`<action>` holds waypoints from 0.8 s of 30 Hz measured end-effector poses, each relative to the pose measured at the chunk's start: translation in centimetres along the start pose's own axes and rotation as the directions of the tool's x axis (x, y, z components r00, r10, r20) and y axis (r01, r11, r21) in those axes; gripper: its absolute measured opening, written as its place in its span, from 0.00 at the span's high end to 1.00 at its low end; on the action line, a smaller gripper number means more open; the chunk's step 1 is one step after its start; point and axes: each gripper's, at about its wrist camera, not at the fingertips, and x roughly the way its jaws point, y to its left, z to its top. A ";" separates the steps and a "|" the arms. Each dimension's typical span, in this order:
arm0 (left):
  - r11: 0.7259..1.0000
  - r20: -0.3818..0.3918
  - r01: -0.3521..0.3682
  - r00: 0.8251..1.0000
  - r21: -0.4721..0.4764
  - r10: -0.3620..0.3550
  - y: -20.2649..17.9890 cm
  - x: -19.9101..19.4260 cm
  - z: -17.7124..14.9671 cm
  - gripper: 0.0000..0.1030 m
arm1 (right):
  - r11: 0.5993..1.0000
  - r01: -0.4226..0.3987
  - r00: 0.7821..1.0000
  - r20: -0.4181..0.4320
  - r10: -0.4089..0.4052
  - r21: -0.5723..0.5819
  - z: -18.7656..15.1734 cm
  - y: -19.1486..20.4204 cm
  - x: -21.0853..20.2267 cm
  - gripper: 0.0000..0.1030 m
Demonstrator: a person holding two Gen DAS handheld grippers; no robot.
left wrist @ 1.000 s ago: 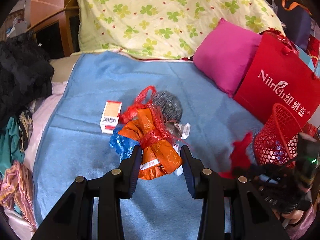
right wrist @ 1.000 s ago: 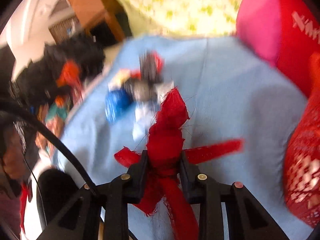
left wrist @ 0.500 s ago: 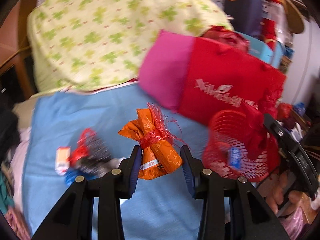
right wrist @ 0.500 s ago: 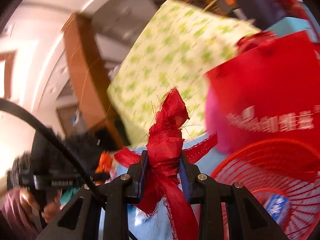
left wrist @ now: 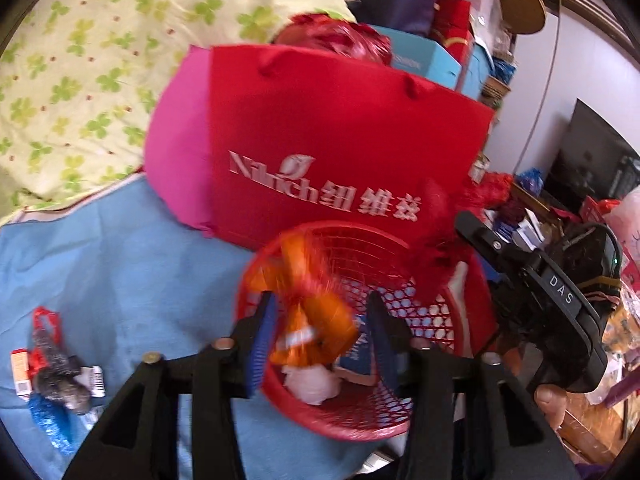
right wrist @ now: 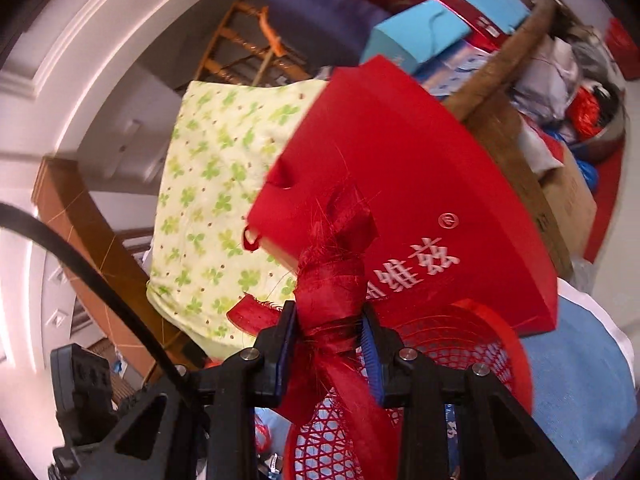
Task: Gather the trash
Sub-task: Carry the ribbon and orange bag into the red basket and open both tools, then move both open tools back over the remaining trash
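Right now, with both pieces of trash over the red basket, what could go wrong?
The orange wrapper hangs loose between the left tool's opened jaws; it might tumble past the red basket's rim onto the blue blanket. The frayed red ribbon, between the right tool's jaws, could snag there.

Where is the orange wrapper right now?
Left wrist view: the orange wrapper sits blurred between the left gripper's parted jaws, over the red basket, below the red bag.

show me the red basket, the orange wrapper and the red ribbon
red basket (left wrist: 256, 264): left wrist view, on its left rim.
orange wrapper (left wrist: 326, 314): left wrist view, on its crumpled middle, over the basket.
red ribbon (right wrist: 332, 276): right wrist view, on the knotted bunch above the jaws.
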 end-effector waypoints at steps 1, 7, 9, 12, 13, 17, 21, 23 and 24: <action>1.000 -0.002 -0.006 1.000 0.005 0.006 -0.4 0.3 -0.1 0.36 | 1.000 0.005 1.000 -0.006 -0.005 0.007 0.0 0.0 0.2 0.57; 0.998 0.007 -0.057 0.998 0.020 0.057 -0.2 -0.5 -0.9 0.32 | 1.000 0.007 0.999 0.043 -0.007 0.009 0.0 0.1 -0.5 0.24; 0.997 0.013 -0.082 0.997 0.007 0.082 0.7 -1.3 -1.5 0.32 | 1.000 -0.008 0.999 0.035 0.009 -0.020 -0.2 0.9 -0.3 0.24; 0.986 0.013 -0.163 0.987 -0.021 0.163 2.9 -3.4 -3.5 0.32 | 0.994 -0.025 0.999 0.021 0.028 -0.105 -1.1 2.9 0.1 0.24; 0.982 0.014 -0.185 0.982 -0.027 0.186 3.5 -4.1 -4.3 0.32 | 0.990 -0.037 0.999 0.018 0.040 -0.133 -1.4 3.6 0.2 0.24; 0.938 0.000 -0.339 0.940 -0.073 0.340 7.8 -7.6 -8.6 0.32 | 0.964 -0.094 0.995 -0.007 0.096 -0.247 -3.4 7.1 0.7 0.24; 0.859 -0.045 -0.483 0.874 -0.167 0.483 13.1 -12.1 -13.4 0.32 | 0.917 -0.196 0.981 -0.062 0.186 -0.348 -6.3 11.1 1.3 0.24; 0.812 -0.068 -0.545 0.837 -0.209 0.543 15.4 -14.0 -15.5 0.32 | 0.895 -0.242 0.970 -0.100 0.221 -0.375 -7.8 12.7 1.8 0.24; 0.784 -0.082 -0.577 0.814 -0.231 0.575 16.6 -15.1 -16.7 0.32 | 0.882 -0.268 0.963 -0.130 0.236 -0.386 -8.9 13.8 2.3 0.24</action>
